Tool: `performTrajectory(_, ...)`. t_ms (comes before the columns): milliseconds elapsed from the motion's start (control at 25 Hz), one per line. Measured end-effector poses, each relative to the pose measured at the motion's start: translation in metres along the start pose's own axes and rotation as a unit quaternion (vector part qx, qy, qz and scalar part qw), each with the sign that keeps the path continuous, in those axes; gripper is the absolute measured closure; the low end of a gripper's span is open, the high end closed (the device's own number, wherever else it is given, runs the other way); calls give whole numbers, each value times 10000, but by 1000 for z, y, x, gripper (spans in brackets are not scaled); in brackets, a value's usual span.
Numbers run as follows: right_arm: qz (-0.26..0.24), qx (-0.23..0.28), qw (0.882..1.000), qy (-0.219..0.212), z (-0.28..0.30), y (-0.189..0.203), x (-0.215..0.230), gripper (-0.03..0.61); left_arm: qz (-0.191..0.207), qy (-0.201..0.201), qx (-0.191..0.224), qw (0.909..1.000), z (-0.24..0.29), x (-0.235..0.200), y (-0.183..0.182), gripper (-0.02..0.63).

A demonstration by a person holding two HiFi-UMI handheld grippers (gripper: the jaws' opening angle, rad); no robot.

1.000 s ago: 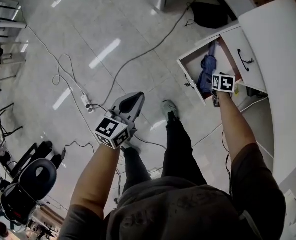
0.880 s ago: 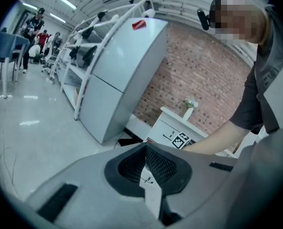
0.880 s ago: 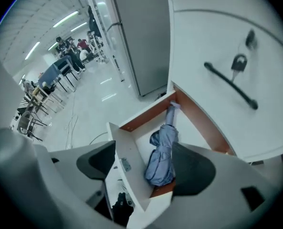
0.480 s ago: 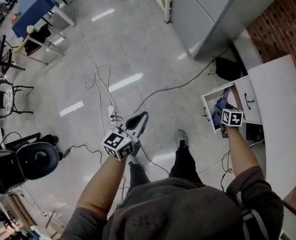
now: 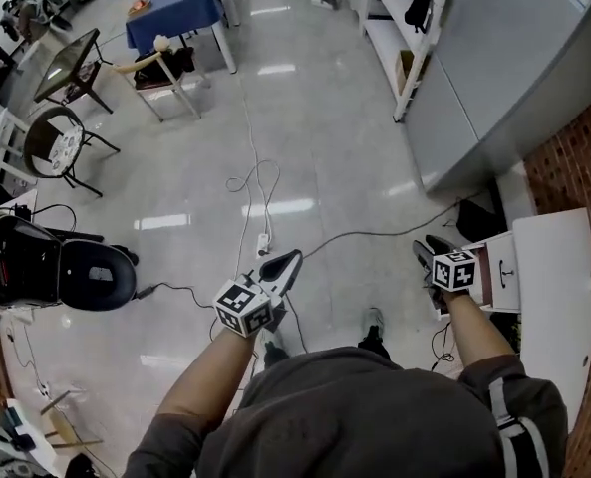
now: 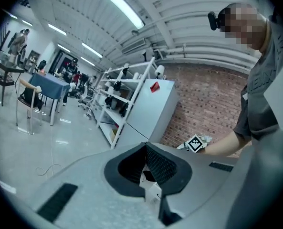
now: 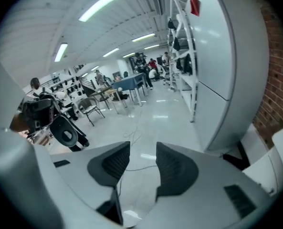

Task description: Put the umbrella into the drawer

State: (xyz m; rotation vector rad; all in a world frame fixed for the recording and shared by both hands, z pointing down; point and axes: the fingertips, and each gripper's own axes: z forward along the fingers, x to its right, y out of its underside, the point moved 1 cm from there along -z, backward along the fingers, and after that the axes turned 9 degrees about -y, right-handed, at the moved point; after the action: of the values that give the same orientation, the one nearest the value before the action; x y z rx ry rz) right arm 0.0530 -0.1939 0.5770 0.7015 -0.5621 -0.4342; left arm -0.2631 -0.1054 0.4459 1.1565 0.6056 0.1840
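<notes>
The white cabinet stands at the right edge of the head view. Its drawer front with a black handle shows beside a thin reddish strip of the drawer's inside. The umbrella is out of sight in every view. My right gripper hangs in the air just left of the drawer. Its jaws are closing, with only floor between them. My left gripper is raised over the floor, shut and empty.
Cables and a power strip lie on the shiny floor ahead. A black chair sits at the left, a blue table at the back. A grey cabinet, a black bag and a brick wall are at the right.
Both grippers have risen, and the right one has come away from the open drawer where the blue umbrella lay. The head view has lifted toward the room. The umbrella has dropped from sight.
</notes>
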Motion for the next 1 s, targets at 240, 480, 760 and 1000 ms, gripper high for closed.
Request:
performTrajectory(240,-741,292,9895,-1206,14,-69,-136,461,63,-238,338,9991,-71,-17,-29,618)
performTrajectory(480,-1173,612,9697,-2052,13,-113,-230,524,20,-418,647,9970,-115,-26,-51,617)
performTrajectory(760,-1483,1251,9443,-2659,-13,-154,-292,584,127,-520,749,9958,-140,-33,-69,617)
performTrajectory(1000,-1550,1394,9373,-2793,-22,-161,-297,585,201,-470,752,9959,-133,-27,-80,617)
